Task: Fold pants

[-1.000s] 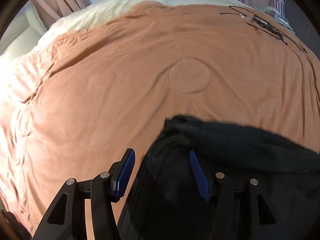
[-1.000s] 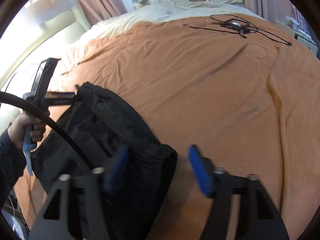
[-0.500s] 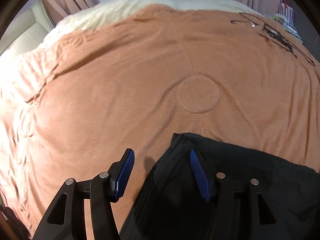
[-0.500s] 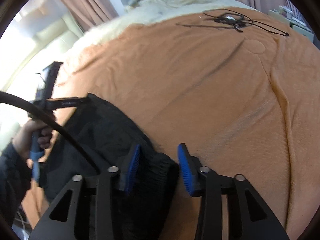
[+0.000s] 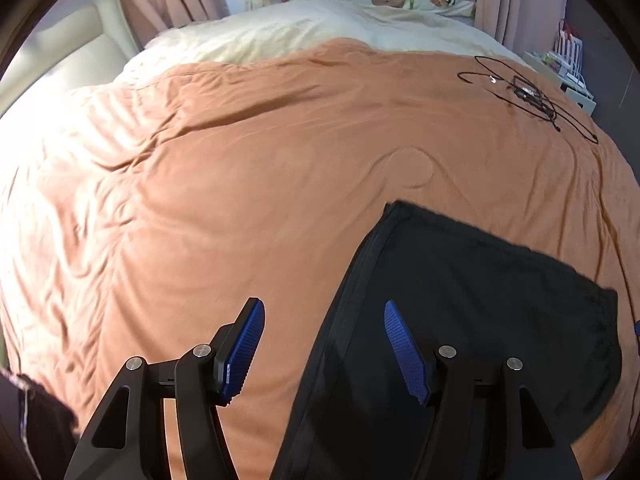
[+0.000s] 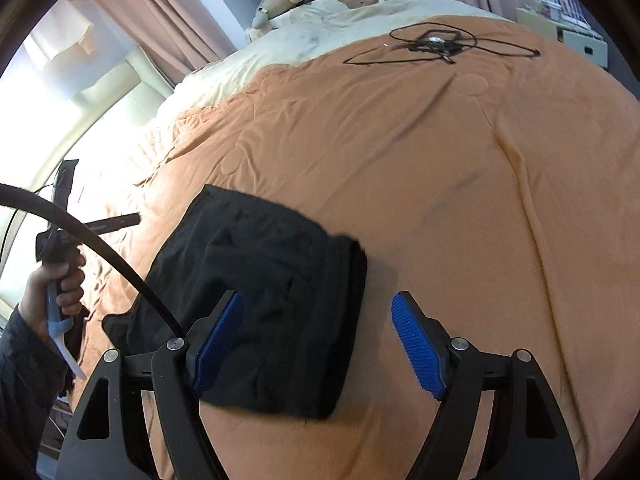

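The right gripper (image 6: 316,344) hangs above the bed with its blue-padded jaws spread wide; they have just been opening, and nothing is pinched between them, though the right-hand edge of the folded black pants (image 6: 260,292) lies on the blanket below and beyond the gap. The left gripper (image 5: 324,348) also stands with jaws apart and nothing in its grasp; its jaws have been parting a little too, and under its right finger (image 5: 404,348) lies the pants' (image 5: 460,320) seamed left edge, while its left finger (image 5: 240,348) is over bare blanket. The pants rest as a flat, roughly rectangular bundle on the orange blanket (image 6: 440,200), just ahead of both tools. In the right wrist view, off to the left of the pants, a hand (image 6: 52,292) in a dark sleeve holds the left tool's handle, and a black cable (image 6: 104,248) arcs across in front of it. Farther out, well beyond the pants, a tangle of thin black cord (image 6: 436,44) lies on the blanket near its far edge, followed by cream bedding (image 5: 320,28) and soft toys (image 6: 280,0) at the head of the bed, with pink curtains (image 6: 160,20) behind.
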`<state>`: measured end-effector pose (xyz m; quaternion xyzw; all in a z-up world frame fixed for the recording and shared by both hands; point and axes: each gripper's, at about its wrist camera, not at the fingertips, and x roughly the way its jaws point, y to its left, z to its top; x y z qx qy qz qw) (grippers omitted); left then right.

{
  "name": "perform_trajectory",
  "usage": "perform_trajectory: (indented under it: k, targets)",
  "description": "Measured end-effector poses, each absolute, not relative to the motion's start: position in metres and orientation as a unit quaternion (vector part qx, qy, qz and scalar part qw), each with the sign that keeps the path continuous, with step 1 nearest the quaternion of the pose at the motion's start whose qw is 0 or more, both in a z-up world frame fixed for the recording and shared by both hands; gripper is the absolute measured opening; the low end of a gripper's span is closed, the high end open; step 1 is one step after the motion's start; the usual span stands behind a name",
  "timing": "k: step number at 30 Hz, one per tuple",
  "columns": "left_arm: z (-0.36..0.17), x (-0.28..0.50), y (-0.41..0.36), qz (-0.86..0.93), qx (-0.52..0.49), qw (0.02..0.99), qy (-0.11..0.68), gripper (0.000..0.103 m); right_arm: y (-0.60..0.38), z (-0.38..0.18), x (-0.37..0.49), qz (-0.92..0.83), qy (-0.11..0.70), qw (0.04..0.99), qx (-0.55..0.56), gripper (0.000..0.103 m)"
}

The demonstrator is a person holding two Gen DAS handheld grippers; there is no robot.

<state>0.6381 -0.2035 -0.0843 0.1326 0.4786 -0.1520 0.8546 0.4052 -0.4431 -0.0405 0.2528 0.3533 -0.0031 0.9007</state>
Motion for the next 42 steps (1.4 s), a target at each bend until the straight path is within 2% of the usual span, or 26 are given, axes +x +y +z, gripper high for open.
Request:
perform_trajectory:
  k: [14, 23, 27, 30, 42]
  targets:
    - [-0.085, 0.567, -0.131, -0.154, 0.077, 0.855, 0.49, 0.065, -0.437, -0.041, 0.355, 0.015, 0.345, 0.883, 0.317, 0.076]
    - [-0.111, 0.535, -0.098, -0.166, 0.038, 0.847, 0.503, 0.065, -0.435, -0.071, 0.354, 0.037, 0.349, 0.856, 0.38, 0.076]
    - [-0.119, 0.531, -0.089, -0.164, 0.031, 0.85, 0.499, 0.065, -0.438, -0.086, 0.357, 0.038, 0.349, 0.846, 0.402, 0.076]
    - [-0.129, 0.533, -0.083, -0.176, 0.011, 0.844, 0.506, 0.065, -0.442, -0.093, 0.357, 0.035, 0.349, 0.842, 0.409, 0.071]
    - [-0.174, 0.55, -0.079, -0.216, -0.071, 0.8, 0.556, 0.062, -0.432, -0.098, 0.359, 0.034, 0.345, 0.847, 0.403, 0.071]
